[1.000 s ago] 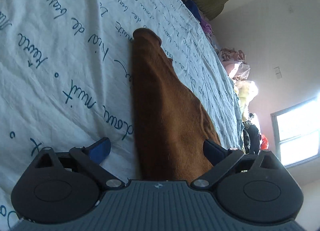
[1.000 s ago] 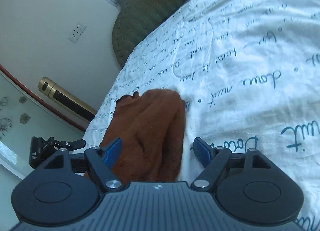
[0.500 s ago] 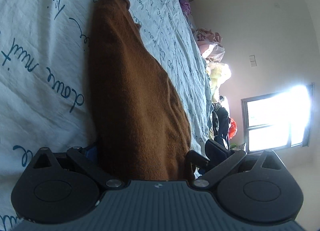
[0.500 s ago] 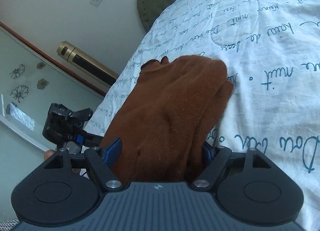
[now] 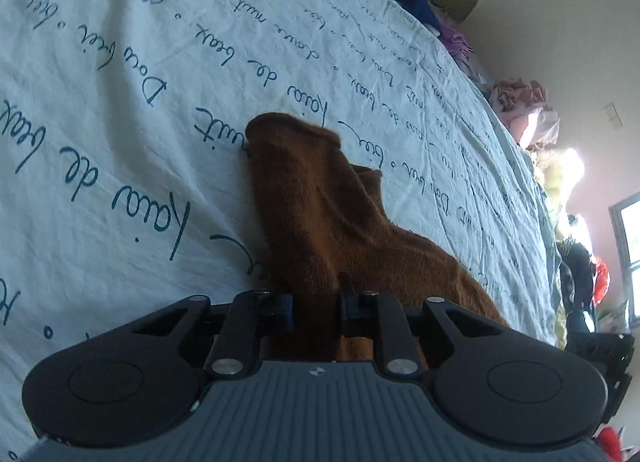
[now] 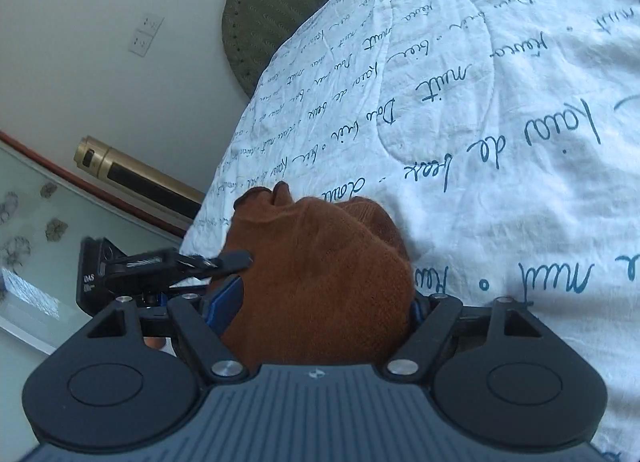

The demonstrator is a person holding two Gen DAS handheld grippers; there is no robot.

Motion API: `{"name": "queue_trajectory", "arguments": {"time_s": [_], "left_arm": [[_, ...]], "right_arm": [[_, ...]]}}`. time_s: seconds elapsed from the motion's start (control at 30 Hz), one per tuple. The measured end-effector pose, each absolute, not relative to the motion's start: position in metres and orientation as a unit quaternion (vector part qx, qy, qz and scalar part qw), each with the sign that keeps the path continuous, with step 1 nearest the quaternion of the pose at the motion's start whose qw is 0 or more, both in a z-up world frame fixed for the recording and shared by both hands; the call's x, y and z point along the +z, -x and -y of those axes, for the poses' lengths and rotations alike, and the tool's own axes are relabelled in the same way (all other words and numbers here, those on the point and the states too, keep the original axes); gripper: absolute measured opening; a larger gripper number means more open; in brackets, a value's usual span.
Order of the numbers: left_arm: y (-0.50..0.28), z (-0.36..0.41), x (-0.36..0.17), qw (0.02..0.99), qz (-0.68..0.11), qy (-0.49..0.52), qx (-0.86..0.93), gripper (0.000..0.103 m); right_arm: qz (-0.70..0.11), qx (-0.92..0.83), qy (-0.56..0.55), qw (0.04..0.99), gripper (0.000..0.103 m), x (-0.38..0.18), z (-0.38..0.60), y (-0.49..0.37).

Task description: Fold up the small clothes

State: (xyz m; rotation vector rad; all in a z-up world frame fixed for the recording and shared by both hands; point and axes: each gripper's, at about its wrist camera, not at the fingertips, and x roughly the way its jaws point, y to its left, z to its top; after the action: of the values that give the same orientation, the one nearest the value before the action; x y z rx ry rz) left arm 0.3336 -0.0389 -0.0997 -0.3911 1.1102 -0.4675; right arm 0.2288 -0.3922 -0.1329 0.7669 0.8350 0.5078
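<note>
A small brown knit garment (image 5: 320, 218) lies on a white bedsheet (image 5: 120, 102) printed with blue handwriting. My left gripper (image 5: 316, 312) is shut on the near end of the garment, the cloth pinched between its blue pads. In the right wrist view the same brown garment (image 6: 320, 274) bulges up between the fingers of my right gripper (image 6: 324, 306), whose jaws stand wide apart around the cloth. The left gripper (image 6: 176, 262) shows there at the garment's left edge.
A green quilted headboard or cushion (image 6: 280, 2) stands at the far end of the bed. A gold cylinder (image 6: 132, 170) lies beside the bed's left edge. Piled clothes (image 5: 520, 102) and a bright window (image 5: 628, 246) are past the bed's right edge.
My left gripper has closed from wide open onto the garment's near end and lifted it. My right gripper has slid forward so the garment fills the gap between its fingers.
</note>
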Motion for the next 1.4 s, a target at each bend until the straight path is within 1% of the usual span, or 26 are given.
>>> {"name": "queue_trajectory", "arguments": {"time_s": [0.13, 0.17, 0.2, 0.23, 0.3, 0.37, 0.43, 0.47, 0.5, 0.53, 0.57, 0.6, 0.63, 0.67, 0.73, 0.8, 0.87, 0.93, 1.0, 1.03, 1.17, 1.2, 1.23, 1.27, 1.33, 1.4], "left_arm": [[-0.32, 0.036, -0.088, 0.841, -0.489, 0.138, -0.183, 0.024], [-0.317, 0.036, -0.082, 0.855, -0.477, 0.115, -0.17, 0.024], [-0.313, 0.036, -0.076, 0.869, -0.463, 0.084, -0.157, 0.028], [-0.309, 0.034, -0.069, 0.879, -0.45, 0.065, -0.142, 0.028], [-0.298, 0.021, -0.053, 0.892, -0.424, 0.064, -0.141, 0.031], [-0.287, 0.015, -0.037, 0.891, -0.406, 0.103, -0.174, 0.038], [-0.279, 0.029, -0.025, 0.884, -0.394, 0.127, -0.216, 0.064], [-0.276, 0.039, -0.023, 0.876, -0.393, 0.136, -0.244, 0.071], [-0.276, 0.056, -0.026, 0.864, -0.402, 0.14, -0.27, 0.076], [-0.277, 0.069, -0.031, 0.853, -0.417, 0.135, -0.283, 0.076], [-0.277, 0.085, -0.041, 0.847, -0.435, 0.119, -0.281, 0.073], [-0.276, 0.095, -0.053, 0.845, -0.452, 0.095, -0.269, 0.068], [-0.276, 0.104, -0.066, 0.844, -0.468, 0.07, -0.254, 0.059], [-0.276, 0.108, -0.082, 0.847, -0.47, 0.051, -0.242, 0.052], [-0.266, 0.108, -0.09, 0.868, -0.433, 0.023, -0.241, 0.051], [-0.263, 0.099, -0.086, 0.867, -0.44, 0.042, -0.23, 0.051], [-0.255, 0.084, -0.074, 0.865, -0.443, 0.071, -0.225, 0.059], [-0.231, 0.074, -0.054, 0.876, -0.412, 0.072, -0.238, 0.084], [-0.2, 0.07, -0.043, 0.879, -0.39, 0.066, -0.267, 0.089], [-0.187, 0.07, -0.043, 0.877, -0.388, 0.06, -0.278, 0.09], [-0.155, 0.091, -0.078, 0.874, -0.407, -0.005, -0.267, 0.091], [-0.155, 0.092, -0.094, 0.871, -0.422, -0.012, -0.252, 0.093], [-0.152, 0.088, -0.102, 0.873, -0.412, 0.0, -0.261, 0.102], [-0.145, 0.085, -0.105, 0.878, -0.4, -0.009, -0.264, 0.101], [-0.139, 0.079, -0.098, 0.881, -0.397, -0.003, -0.256, 0.095], [-0.137, 0.072, -0.087, 0.88, -0.397, 0.02, -0.262, 0.093]], "right_arm": [[-0.384, 0.196, -0.355, 0.83, 0.078, -0.125, 0.406, -0.213], [-0.373, 0.169, -0.336, 0.848, 0.078, -0.116, 0.409, -0.203], [-0.36, 0.158, -0.312, 0.865, 0.079, -0.107, 0.409, -0.193], [-0.348, 0.161, -0.289, 0.877, 0.08, -0.098, 0.407, -0.182], [-0.324, 0.181, -0.24, 0.897, 0.08, -0.079, 0.394, -0.157], [-0.301, 0.204, -0.2, 0.91, 0.079, -0.067, 0.376, -0.136], [-0.3, 0.215, -0.163, 0.915, 0.078, -0.062, 0.351, -0.128], [-0.307, 0.201, -0.14, 0.92, 0.076, -0.062, 0.34, -0.13], [-0.313, 0.187, -0.125, 0.923, 0.07, -0.063, 0.333, -0.134], [-0.321, 0.179, -0.121, 0.922, 0.049, -0.066, 0.329, -0.142], [-0.333, 0.186, -0.121, 0.916, 0.03, -0.071, 0.325, -0.152], [-0.349, 0.18, -0.104, 0.914, 0.028, -0.077, 0.321, -0.161], [-0.364, 0.151, -0.067, 0.917, 0.027, -0.086, 0.315, -0.172], [-0.367, 0.13, -0.049, 0.92, 0.027, -0.094, 0.314, -0.182], [-0.367, 0.113, -0.073, 0.921, 0.026, -0.098, 0.326, -0.196], [-0.368, 0.103, -0.089, 0.92, 0.026, -0.095, 0.335, -0.201], [-0.36, 0.117, -0.1, 0.92, 0.026, -0.085, 0.339, -0.185], [-0.346, 0.131, -0.087, 0.925, 0.027, -0.074, 0.334, -0.158], [-0.333, 0.152, -0.075, 0.928, 0.027, -0.069, 0.328, -0.128], [-0.334, 0.159, -0.069, 0.927, 0.027, -0.069, 0.324, -0.117], [-0.345, 0.103, 0.007, 0.933, 0.028, -0.086, 0.309, -0.115], [-0.347, 0.099, -0.008, 0.932, 0.032, -0.093, 0.315, -0.123], [-0.351, 0.09, -0.032, 0.931, 0.046, -0.096, 0.322, -0.13], [-0.352, 0.087, -0.045, 0.931, 0.055, -0.095, 0.327, -0.133], [-0.342, 0.088, -0.049, 0.934, 0.055, -0.086, 0.326, -0.128], [-0.328, 0.081, -0.033, 0.941, 0.052, -0.077, 0.32, -0.123]]}}
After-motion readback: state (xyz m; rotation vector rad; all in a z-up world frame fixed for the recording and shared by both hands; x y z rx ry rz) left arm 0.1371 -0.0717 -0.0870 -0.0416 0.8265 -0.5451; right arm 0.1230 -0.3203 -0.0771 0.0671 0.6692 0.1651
